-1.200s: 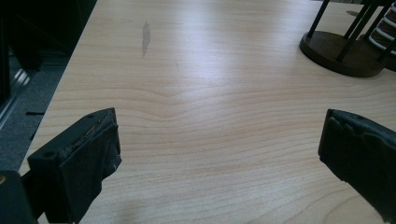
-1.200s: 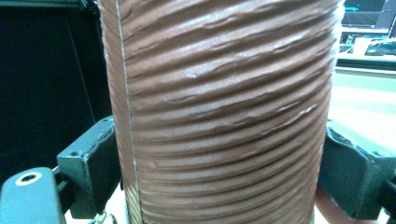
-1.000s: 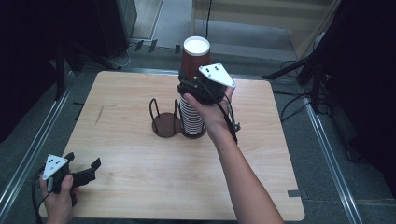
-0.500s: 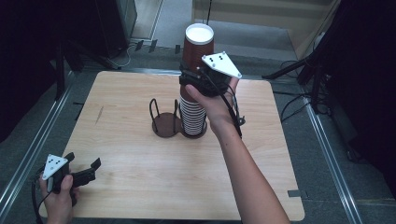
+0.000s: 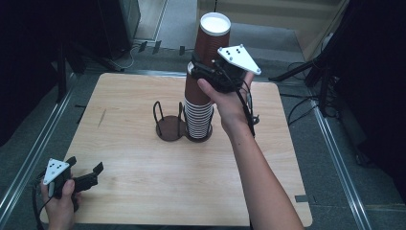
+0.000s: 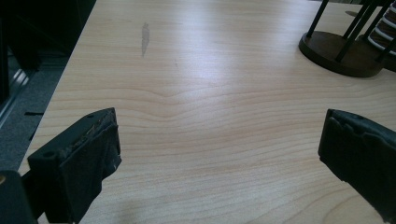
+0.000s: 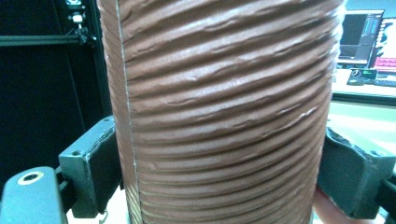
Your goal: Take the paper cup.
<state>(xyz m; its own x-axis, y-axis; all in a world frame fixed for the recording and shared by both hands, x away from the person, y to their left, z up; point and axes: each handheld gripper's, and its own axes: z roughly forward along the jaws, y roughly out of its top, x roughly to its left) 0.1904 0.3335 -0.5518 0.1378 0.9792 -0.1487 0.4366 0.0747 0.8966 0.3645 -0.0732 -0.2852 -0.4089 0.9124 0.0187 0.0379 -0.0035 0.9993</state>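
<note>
Right gripper view: right claw (image 7: 219,172) pinches the unlabelled ribbed brown cup (image 7: 219,107); left claw (image 6: 219,154) spread.

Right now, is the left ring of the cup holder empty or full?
Empty: the left ring shows its bare brown base; the cup stack fills the other.

The left gripper (image 6: 219,154) hangs low over the pale wooden surface (image 6: 210,93), its two black jaws standing wide apart with bare wood grain between them. A dark smudge (image 6: 145,37) marks the surface farther off. At the far right stands a round dark holder base (image 6: 338,53) with thin black uprights; beside it, at the edge, white-rimmed stacked cups (image 6: 387,30) show.
</note>
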